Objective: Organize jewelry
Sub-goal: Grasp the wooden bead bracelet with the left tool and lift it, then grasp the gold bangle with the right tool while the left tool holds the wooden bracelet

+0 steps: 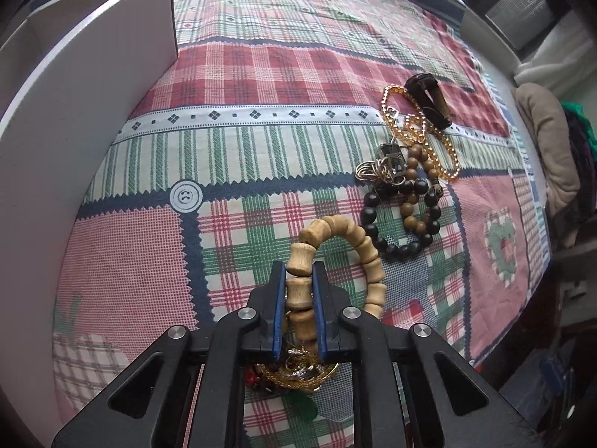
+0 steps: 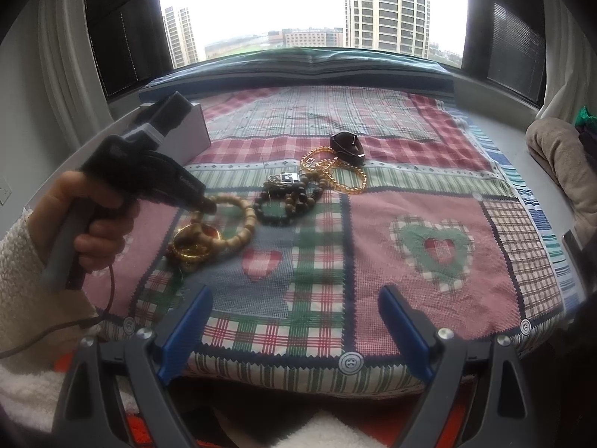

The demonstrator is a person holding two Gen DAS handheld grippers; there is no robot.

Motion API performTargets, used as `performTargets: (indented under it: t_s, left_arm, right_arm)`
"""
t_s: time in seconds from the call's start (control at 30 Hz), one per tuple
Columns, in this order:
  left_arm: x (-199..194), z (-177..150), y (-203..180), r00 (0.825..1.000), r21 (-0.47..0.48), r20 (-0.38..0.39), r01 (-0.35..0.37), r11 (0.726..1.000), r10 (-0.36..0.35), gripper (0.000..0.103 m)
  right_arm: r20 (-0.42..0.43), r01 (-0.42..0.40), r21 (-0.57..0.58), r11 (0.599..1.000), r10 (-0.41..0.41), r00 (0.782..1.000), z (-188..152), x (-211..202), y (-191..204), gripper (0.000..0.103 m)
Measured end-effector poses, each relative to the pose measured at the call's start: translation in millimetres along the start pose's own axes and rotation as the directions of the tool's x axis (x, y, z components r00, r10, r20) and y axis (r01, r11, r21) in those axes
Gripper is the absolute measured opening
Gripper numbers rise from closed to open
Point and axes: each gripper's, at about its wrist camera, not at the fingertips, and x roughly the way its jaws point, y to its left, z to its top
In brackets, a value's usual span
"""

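The left tongs (image 1: pixel 299 280) are clamped on the wood bracelet (image 1: pixel 337 252), pinching two or three of its pale spool-shaped beads between the blue pads (image 1: pixel 279 313), while the rest of the loop arcs out toward 1 o'clock and sags back down to the quilt (image 1: pixel 242 74). In the right wrist view the same bracelet (image 2: pixel 227 224) sits at about 9 o'clock from the quilt's middle, partly over a gold bangle pile (image 2: pixel 192 248). The right tongs (image 2: pixel 294 317) hang apart over the near edge, holding nothing. I judge the bracelet to be light and each bead hard, but the string between them is limp, so the loop will swing and droop when lifted; the waisted beads give the pads a seat, which should keep it from slipping, and a hold across a bead's middle looks better than one on a joint. Under the left tongs lies a tangle of gold chain (image 1: pixel 298 367) that seems close to the lowest beads; it could snag and ride up. At 2 o'clock in the left view lie dark beads (image 1: pixel 397 224), brown beads (image 1: pixel 418 186), a gold chain (image 1: pixel 421 134) and a dark bangle (image 1: pixel 429 100), all overlapping, so each would likely drag a neighbour. A white box (image 1: pixel 74 93) stands at 10 o'clock.
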Motion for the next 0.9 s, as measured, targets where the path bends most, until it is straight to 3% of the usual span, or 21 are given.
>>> performTargets:
  t_s: [0.23,0.37,0.43,0.63,0.9]
  left_arm:
    - [-73.7,-20.4,29.0,0.986,-0.056,0.161,0.05,0.997,-0.04,0.012]
    - [-96.4,-37.6,48.6,0.973,-0.102,0.229,0.014,0.995,0.01,0.012]
    - [-101.6,-48.7,59.6,0.97,-0.131,0.243,0.009,0.991,0.023,0.012]
    - [-109.4,-84.1,82.3,0.964,-0.187,0.263,0.012,0.982,0.038,0.012]
    - [-109.8,-103.5,88.9,0.96,-0.193,0.275,-0.007,0.981,0.061,0.013]
  right_arm:
    - [0.018,-0.124,-0.04,0.992,0.125,0.992,5.9,7.8,6.2,0.092]
    - [-0.089,-0.31,-0.168,0.936,0.299,0.95,14.2,43.3,36.8,0.09]
    - [-0.147,-0.386,-0.233,0.893,0.359,0.921,18.5,59.6,60.4,0.065]
    - [-0.235,-0.491,-0.346,0.8,0.432,0.87,33.8,99.0,116.7,0.039]
    - [-0.379,-0.453,-0.359,0.816,0.316,0.87,41.3,152.4,138.5,0.013]
